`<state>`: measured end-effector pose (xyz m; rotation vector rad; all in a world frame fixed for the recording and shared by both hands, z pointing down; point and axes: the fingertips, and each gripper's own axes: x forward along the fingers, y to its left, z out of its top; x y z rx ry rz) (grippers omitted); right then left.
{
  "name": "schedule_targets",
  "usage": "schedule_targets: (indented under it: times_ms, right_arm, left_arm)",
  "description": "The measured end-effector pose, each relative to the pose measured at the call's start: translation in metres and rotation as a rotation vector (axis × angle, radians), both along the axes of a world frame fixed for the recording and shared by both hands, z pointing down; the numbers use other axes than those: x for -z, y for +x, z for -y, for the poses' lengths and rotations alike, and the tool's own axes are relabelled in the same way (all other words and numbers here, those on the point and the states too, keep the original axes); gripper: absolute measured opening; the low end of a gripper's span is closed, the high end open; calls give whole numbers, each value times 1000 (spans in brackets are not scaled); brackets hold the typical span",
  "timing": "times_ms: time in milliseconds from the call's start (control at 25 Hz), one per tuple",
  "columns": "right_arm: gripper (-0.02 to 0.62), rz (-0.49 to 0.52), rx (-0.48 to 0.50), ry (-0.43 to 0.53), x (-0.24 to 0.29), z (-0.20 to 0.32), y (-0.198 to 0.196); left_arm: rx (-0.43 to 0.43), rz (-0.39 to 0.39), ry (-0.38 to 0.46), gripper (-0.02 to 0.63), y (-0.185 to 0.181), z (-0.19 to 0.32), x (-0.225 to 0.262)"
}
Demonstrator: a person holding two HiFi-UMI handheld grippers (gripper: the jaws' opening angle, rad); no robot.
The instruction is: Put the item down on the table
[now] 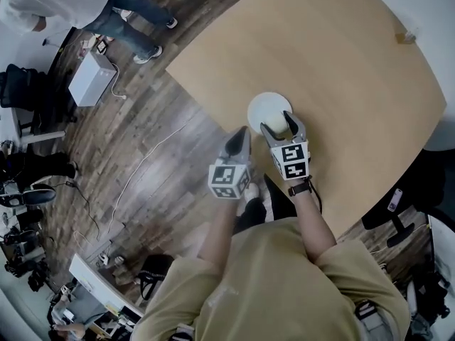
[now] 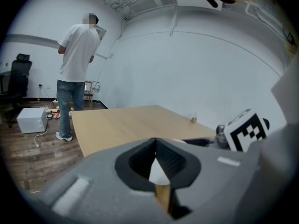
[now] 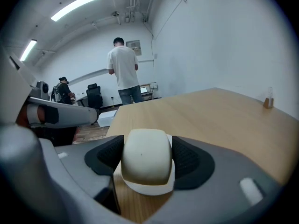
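Overhead, the right gripper [image 1: 279, 122] is reaching in over the near edge of the table [image 1: 341, 62], forearm stretched straight forward. The left gripper [image 1: 238, 141] is hovering just left of it, jaws closed on nothing. Only the right gripper view is showing the grip. The pads are pressing both sides of a cream, bun-like item [image 3: 144, 158], its long axis seemingly running along the jaws. It is sitting over the white plate [image 1: 264, 105], perhaps touching it.

The left forearm [image 1: 219, 229] and right forearm [image 1: 313, 222], both bare, reach forward from the torso side by side. The left gripper [image 1: 240, 135] hangs at the near edge of the bench [image 1: 341, 69], its fingers [image 2: 180, 158] meeting at the tips with nothing between them. The right gripper [image 1: 283, 125] sits just inside that edge, its fingers [image 3: 194, 158] clamped on both sides of the item [image 3: 145, 154].
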<state>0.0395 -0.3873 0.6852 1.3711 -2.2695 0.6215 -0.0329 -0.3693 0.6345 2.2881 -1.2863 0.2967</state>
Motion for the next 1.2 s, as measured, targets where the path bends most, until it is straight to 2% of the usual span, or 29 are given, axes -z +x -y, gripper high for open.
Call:
schedule_targets:
  times_ms: [320, 600, 880, 920, 1000, 1080, 1200]
  right_arm:
    - [324, -3, 18, -29, -35, 34, -13]
    - [324, -71, 30, -39, -52, 42, -14]
    - [325, -131, 17, -17, -53, 40, -15]
    - [342, -136, 8, -10, -52, 41, -14]
    - [434, -131, -10, 1, -48, 41, -13]
    - [436, -116, -24, 10, -40, 39, -13]
    - [390, -86, -44, 25, -21, 29, -12]
  left_arm:
    - [-24, 22, -33, 2, 5, 16, -30]
    - [-23, 30, -48, 3, -1, 7, -39]
    - [-30, 43, -20, 2, -5, 1, -29]
    - [-29, 44, -13, 3, -6, 1, -27]
    - [-29, 52, 2, 2, -7, 0, -23]
    - [-28, 55, 16, 2, -10, -2, -16]
    - [-10, 43, 35, 3, -17, -7, 0]
